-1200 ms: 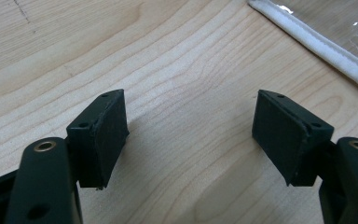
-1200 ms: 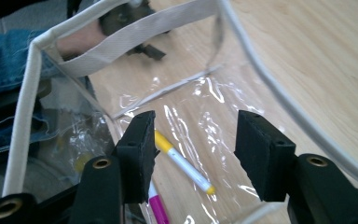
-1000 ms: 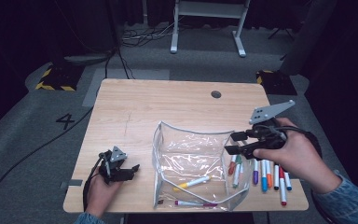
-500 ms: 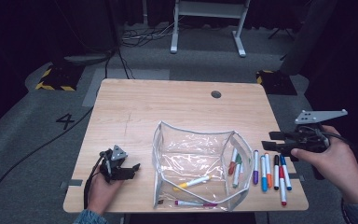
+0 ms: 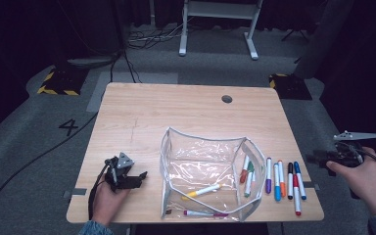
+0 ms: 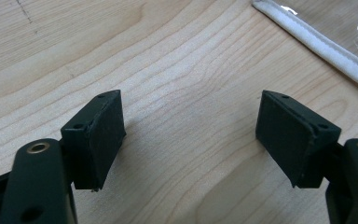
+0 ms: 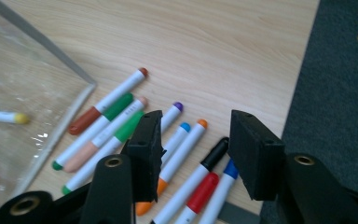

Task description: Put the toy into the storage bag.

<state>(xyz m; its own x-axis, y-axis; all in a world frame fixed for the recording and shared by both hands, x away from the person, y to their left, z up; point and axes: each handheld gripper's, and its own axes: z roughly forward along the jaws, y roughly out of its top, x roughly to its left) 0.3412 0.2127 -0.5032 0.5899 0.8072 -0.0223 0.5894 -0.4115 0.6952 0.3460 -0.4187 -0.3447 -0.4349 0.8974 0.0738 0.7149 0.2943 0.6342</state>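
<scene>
The right gripper (image 7: pixel 193 149), jaws apart and empty, hung over the row of loose markers (image 5: pixel 282 179) beside the clear pouch (image 5: pixel 210 176), apparently between pickups, needing next to descend and close on one marker; the left gripper (image 5: pixel 127 178) rested open on the table (image 5: pixel 186 112).

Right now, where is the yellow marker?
In the high view the yellow marker lies inside the clear pouch, near its front middle, just above the pink marker. The loose row of markers lies outside on the table, to the pouch's right.
</scene>
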